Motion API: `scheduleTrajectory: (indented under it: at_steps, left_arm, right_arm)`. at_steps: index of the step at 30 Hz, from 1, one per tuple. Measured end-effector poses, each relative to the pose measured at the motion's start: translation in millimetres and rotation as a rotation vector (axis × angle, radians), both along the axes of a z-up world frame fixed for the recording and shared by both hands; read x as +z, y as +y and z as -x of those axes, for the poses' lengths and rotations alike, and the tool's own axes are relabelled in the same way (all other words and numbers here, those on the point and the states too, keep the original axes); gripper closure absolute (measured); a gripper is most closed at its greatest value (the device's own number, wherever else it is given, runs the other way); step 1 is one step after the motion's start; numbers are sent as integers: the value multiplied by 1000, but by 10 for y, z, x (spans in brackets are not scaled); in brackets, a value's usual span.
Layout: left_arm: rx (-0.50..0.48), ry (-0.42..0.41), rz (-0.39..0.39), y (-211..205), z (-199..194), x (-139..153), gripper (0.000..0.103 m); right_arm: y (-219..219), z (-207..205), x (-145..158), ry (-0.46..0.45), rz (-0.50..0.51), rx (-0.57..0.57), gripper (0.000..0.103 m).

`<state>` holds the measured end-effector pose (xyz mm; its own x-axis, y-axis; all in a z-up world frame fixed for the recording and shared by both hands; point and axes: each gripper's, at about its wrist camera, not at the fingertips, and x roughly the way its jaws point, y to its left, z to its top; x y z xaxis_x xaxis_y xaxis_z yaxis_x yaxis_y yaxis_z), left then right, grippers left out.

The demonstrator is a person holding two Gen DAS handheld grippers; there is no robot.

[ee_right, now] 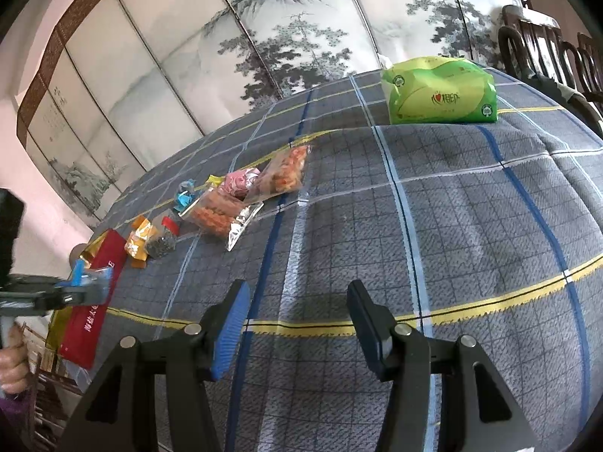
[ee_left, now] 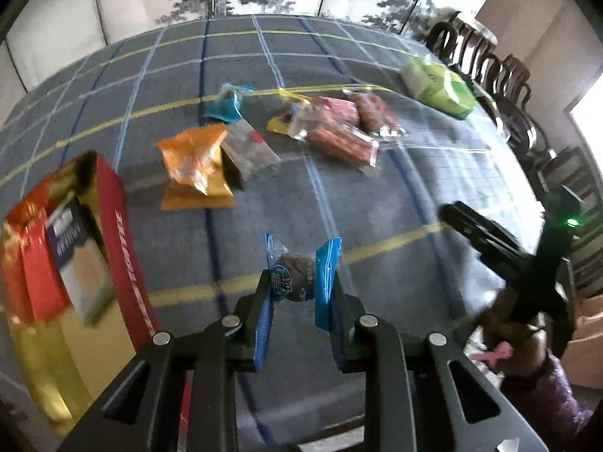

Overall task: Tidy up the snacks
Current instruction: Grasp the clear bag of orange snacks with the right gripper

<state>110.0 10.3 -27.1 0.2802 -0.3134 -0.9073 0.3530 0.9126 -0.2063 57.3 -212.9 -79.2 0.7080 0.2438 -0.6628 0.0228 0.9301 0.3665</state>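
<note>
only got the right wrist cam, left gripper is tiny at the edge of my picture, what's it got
Observer: The left gripper has its jaws shut on a blue-ended candy, a brown piece in a clear wrapper.
Operator: is anything packed yet
Observer: Yes. The red box stands open, with a navy-and-white packet upright inside it next to a red packet.

At lower centre the left gripper (ee_left: 301,282) pinches a blue-wrapped snack (ee_left: 297,269); a red box (ee_left: 120,233) stands at left.
</note>
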Motion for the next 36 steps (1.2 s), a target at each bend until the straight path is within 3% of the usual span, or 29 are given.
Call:
scheduleTrajectory:
  at_steps: [5, 11, 15, 18, 25, 29, 32, 36]
  left_arm:
    - [-7, 17, 19, -49, 160, 9, 80]
    - [-4, 16, 23, -7, 299, 61, 80]
    - [0, 10, 39, 45, 336, 102, 80]
    - [2, 6, 51, 87, 343, 129, 80]
    - [-5, -5, 57, 117, 342, 157, 80]
    - [-7, -2, 63, 126, 371, 161, 80]
    - [-8, -6, 61, 135, 378, 174, 80]
    - [-12, -6, 66, 132, 398, 193, 79]
  right_arm:
    - [142, -60, 32, 16, 36, 81, 48]
    - [592, -353, 382, -89, 179, 368, 48]
    - [906, -784, 359, -66, 311, 507, 48]
    - [972, -1091, 291, -32, 329, 531, 48]
    - [1097, -1384, 159, 28, 361, 589, 48]
    - [1138, -1485, 82, 101, 363, 579, 48]
    - [1153, -1456, 49, 108, 400, 581, 47]
    - [1231, -1400, 27, 127, 447, 649, 40]
